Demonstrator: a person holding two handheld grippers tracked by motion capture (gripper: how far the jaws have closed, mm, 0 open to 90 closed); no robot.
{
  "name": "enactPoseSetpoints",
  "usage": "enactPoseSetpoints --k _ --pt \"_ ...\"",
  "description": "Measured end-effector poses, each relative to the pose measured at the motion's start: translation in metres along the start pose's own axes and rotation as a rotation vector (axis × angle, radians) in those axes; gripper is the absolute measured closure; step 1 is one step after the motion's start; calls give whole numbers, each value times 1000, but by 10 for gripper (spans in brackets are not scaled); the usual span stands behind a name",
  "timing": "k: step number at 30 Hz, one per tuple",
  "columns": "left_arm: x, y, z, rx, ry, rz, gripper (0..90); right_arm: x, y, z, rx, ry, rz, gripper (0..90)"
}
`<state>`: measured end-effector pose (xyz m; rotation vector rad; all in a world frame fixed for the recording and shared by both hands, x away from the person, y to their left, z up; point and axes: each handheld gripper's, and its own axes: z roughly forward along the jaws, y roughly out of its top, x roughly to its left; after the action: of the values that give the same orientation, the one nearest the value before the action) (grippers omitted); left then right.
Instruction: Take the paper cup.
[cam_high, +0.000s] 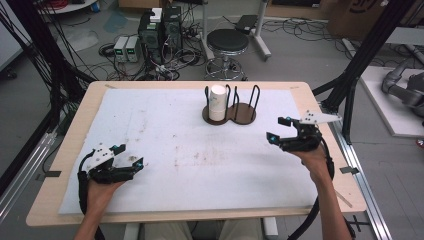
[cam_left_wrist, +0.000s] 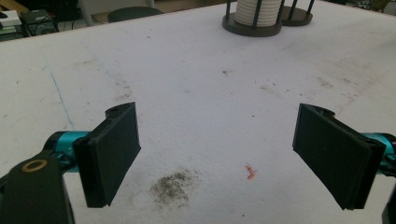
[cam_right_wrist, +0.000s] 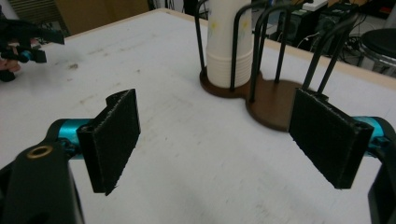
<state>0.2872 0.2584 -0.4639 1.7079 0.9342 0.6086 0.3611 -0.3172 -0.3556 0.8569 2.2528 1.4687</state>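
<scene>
A stack of white paper cups (cam_high: 217, 102) stands upright in the left ring of a dark wire cup holder (cam_high: 243, 113) at the table's far middle; the right ring is bare. The same cups (cam_right_wrist: 227, 39) and holder (cam_right_wrist: 272, 100) appear in the right gripper view. The cups (cam_left_wrist: 258, 11) also sit at the top of the left gripper view. My left gripper (cam_high: 129, 155) rests near the front left, open, with nothing between its pads. My right gripper (cam_high: 279, 129) hovers to the right of the holder, open and bare. The left gripper (cam_right_wrist: 28, 44) shows far off in the right gripper view.
A white stained cloth (cam_high: 165, 150) covers the wooden table (cam_high: 70, 135). A dark smudge (cam_left_wrist: 173, 186) and a small orange scrap (cam_left_wrist: 251, 171) lie on the cloth by the left gripper. A stool (cam_high: 227, 42), computers and cables stand on the floor beyond the table.
</scene>
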Motion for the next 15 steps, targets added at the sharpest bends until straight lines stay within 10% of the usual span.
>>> enactPoseSetpoints --k 15 --pt "0 0 0 0 -3 0 146 -26 72 14 21 2 -53 175"
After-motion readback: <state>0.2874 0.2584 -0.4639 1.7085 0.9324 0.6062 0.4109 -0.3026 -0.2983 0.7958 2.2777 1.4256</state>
